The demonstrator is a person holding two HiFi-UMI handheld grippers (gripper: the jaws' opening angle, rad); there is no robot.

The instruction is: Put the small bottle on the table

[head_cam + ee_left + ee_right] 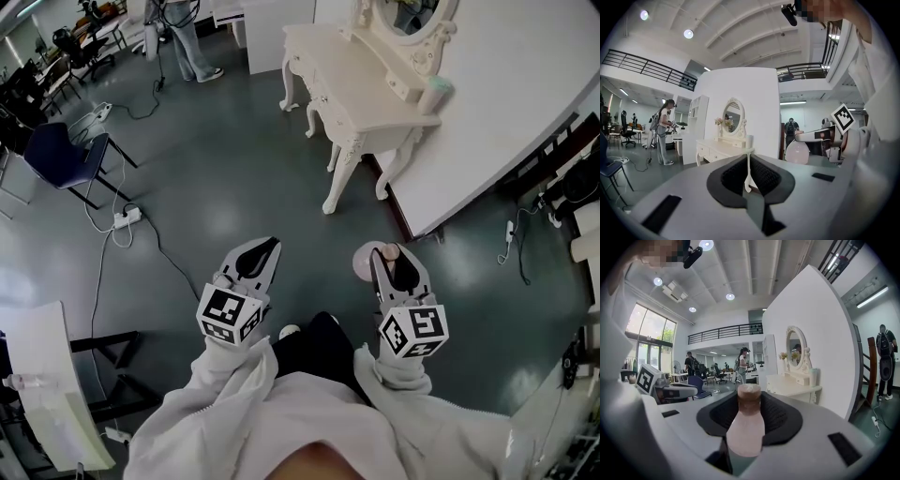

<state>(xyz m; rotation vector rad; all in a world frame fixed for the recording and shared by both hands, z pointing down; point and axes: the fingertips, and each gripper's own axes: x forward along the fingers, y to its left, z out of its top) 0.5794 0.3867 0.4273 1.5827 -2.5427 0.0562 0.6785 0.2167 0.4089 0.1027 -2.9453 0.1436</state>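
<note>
the right gripper [390, 265] is clamping the small pink bottle [746, 425] between its jaws, above the floor and well short of the white dressing table's [361, 86] near corner. the left gripper [266, 251] is keeping its jaws together, holding nothing.

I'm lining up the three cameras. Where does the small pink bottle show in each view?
Head view: small bottle lower centre-right, at the tips of the right gripper.
Left gripper view: right of centre, held by the right gripper.
Right gripper view: centre foreground, clamped between the jaws.
Shared landmark: white dressing table.
</note>
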